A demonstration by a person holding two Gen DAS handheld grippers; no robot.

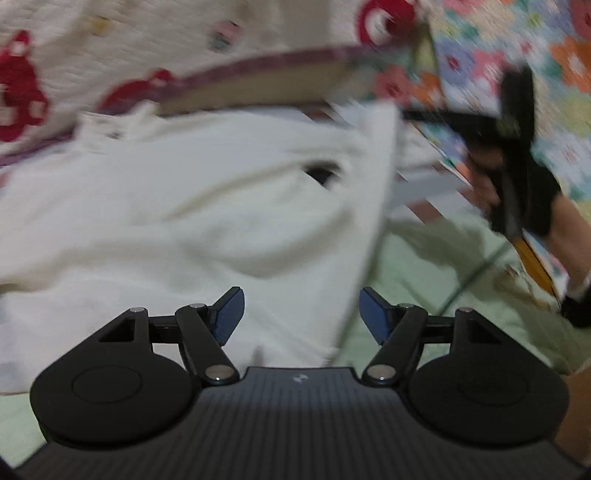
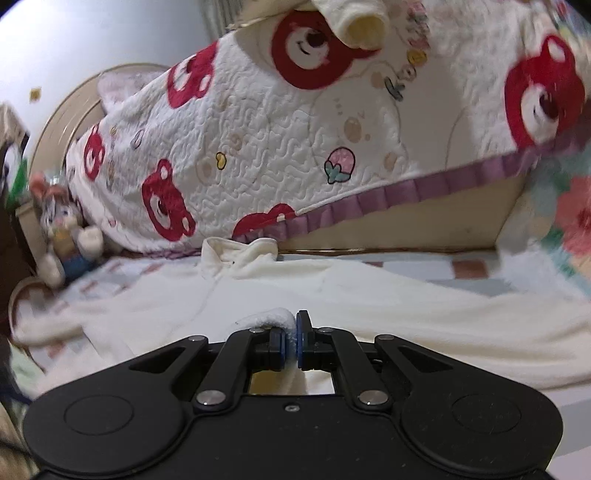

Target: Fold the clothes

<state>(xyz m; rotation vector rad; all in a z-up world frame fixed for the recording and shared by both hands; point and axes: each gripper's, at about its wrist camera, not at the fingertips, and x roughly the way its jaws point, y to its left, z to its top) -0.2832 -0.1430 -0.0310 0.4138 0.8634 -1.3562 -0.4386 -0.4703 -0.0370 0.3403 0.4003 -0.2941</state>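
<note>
Pale green bedding (image 1: 424, 280) and a checked sheet (image 2: 476, 271) lie under a cream garment (image 2: 369, 306) spread beside a bed draped in a white quilt (image 2: 280, 140) printed with red bears and edged in a purple frill.

From the right wrist, the right gripper (image 2: 294, 338) has its blue pads pressed together on a fold of the cream garment, a fluffy ridge of cloth standing up between them. The garment's collar (image 2: 240, 254) lies just below the quilt's frill. A plush rabbit toy (image 2: 62, 225) sits at the left beside the bed, and a rolled cream sleeve (image 2: 358, 26) hangs over the quilt at the top, cut off by the frame edge.

From the left wrist, the left gripper (image 1: 301, 315) hovers with its jaws parted and nothing between the pads, above the garment's (image 1: 184, 206) edge where it meets the green bedding. Only this view shows the right gripper (image 1: 513, 147) from outside, a blurred black shape held in a gloved hand (image 1: 517, 199) at the right, in front of a floral cover (image 1: 517, 55).

Motion blur smears most of the left-wrist view. A dark opening (image 1: 319, 173) in the garment cannot be identified.
</note>
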